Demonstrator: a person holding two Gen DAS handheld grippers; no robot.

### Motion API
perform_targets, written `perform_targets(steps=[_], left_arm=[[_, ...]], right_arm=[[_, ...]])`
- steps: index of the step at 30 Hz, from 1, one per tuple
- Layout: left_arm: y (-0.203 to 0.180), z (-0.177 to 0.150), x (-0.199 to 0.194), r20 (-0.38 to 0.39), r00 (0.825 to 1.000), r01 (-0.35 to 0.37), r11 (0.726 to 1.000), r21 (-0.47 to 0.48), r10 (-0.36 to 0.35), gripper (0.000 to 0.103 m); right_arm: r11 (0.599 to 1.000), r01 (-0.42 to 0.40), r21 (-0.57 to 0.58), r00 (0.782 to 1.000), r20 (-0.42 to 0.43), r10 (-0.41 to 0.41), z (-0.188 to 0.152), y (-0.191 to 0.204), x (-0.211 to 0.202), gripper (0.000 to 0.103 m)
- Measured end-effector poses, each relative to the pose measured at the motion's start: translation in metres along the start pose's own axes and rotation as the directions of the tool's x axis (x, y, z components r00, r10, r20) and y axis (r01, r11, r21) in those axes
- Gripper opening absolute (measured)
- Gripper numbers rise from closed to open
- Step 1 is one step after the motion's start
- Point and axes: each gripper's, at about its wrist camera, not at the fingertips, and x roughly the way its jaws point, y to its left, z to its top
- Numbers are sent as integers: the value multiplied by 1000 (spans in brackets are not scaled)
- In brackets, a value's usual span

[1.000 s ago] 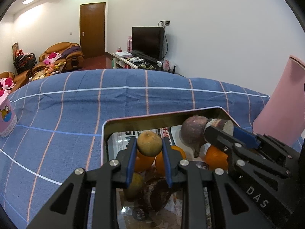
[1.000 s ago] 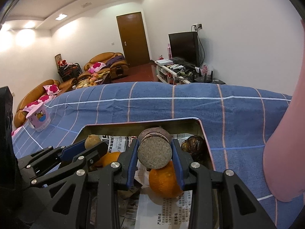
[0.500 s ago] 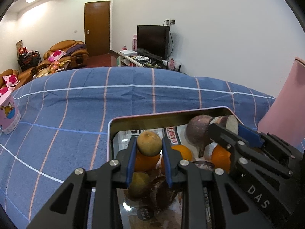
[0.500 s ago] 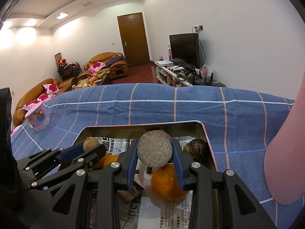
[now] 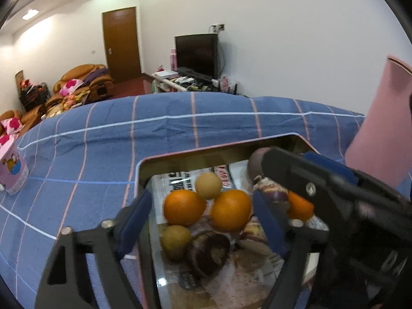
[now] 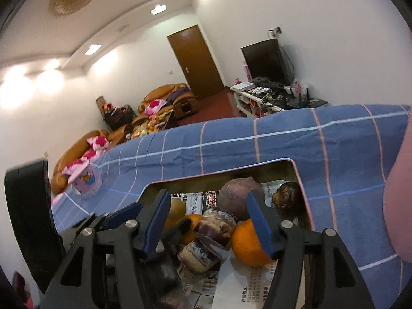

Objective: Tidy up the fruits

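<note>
Fruit is sitting piled in the metal tin (image 5: 180, 154) on the blue checked tabletop (image 5: 103, 141): two oranges (image 5: 184, 207), a small tan fruit (image 5: 208, 186) touching both, and cut purple pieces (image 6: 215, 222). We're hovering the left gripper (image 5: 200, 221) and right gripper (image 6: 208, 221) over it, both with fingers spread wide, gripping nothing. Pink cup (image 5: 13, 172) is standing well apart.
</note>
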Motion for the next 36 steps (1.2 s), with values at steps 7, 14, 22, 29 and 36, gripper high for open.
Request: perform_targets(steps=[7, 14, 22, 29, 36], left_arm=[[-2, -1, -5, 29, 1000, 8, 1000, 17, -8, 102], [3, -4, -34, 198, 973, -118, 993, -1, 116, 103], [2, -7, -17, 88, 987, -142, 989, 34, 138, 103], [0, -13, -22, 69, 988, -140, 989, 38, 137, 103], [9, -22, -38, 95, 986, -136, 991, -2, 136, 103]], right_arm=[[986, 166, 7, 979, 121, -166, -1, 0, -22, 64], [907, 405, -113, 885, 297, -358, -10, 27, -37, 73], [875, 460, -153, 861, 319, -397, -13, 36, -42, 89], [879, 455, -146, 867, 298, -399, -19, 36, -49, 89], [883, 447, -144, 869, 305, -390, -31, 42, -64, 89]])
